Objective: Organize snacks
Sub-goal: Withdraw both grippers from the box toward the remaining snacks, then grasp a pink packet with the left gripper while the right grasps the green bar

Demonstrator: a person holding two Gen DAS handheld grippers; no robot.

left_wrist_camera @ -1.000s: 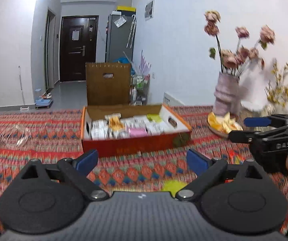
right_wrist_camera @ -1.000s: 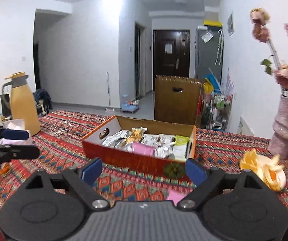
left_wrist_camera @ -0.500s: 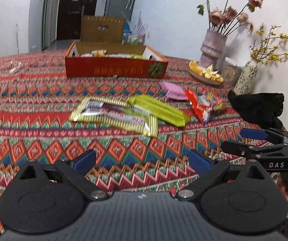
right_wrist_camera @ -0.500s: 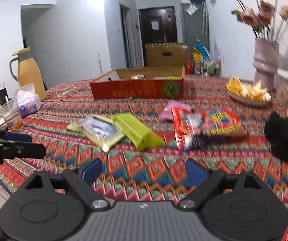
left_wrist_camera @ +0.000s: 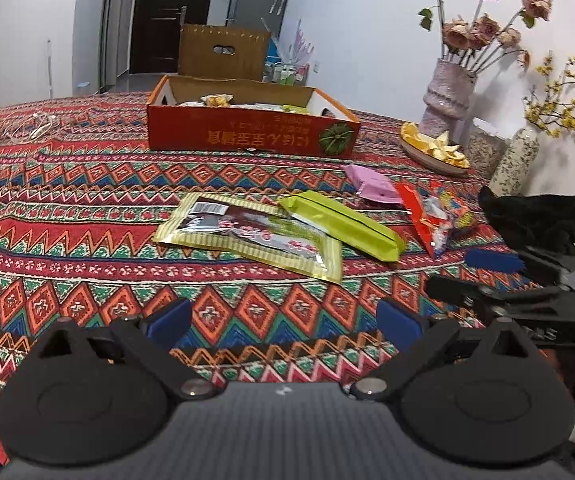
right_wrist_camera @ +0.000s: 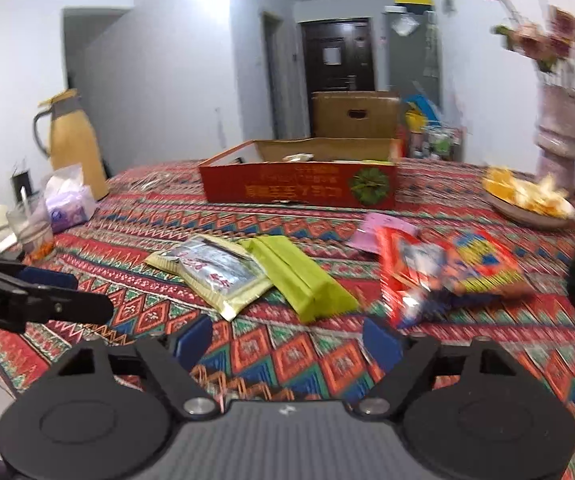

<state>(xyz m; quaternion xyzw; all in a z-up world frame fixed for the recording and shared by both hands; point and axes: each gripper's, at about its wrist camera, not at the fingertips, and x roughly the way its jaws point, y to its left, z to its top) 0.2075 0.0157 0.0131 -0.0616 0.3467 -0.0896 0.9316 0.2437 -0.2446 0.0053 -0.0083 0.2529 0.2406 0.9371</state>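
My left gripper [left_wrist_camera: 283, 322] hangs with jaws apart and empty over the patterned tablecloth [left_wrist_camera: 67, 208]. My right gripper [right_wrist_camera: 287, 340] is closing on nothing yet. Ahead lie the snacks: a striped flat packet [left_wrist_camera: 247, 232], a green bar [left_wrist_camera: 343, 226] overlapping it, a pink pouch [left_wrist_camera: 373, 184] and a red bag [right_wrist_camera: 447, 268], blurred. The orange box [left_wrist_camera: 247, 136] sits beyond; its contents are mostly hidden. A black cloth [left_wrist_camera: 539, 216] crowds the right edge.

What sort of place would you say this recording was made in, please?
Most likely a home, probably a dining or living area: a table under a patterned tablecloth, vases of dried flowers against the wall, and a dark entrance door down a hallway.
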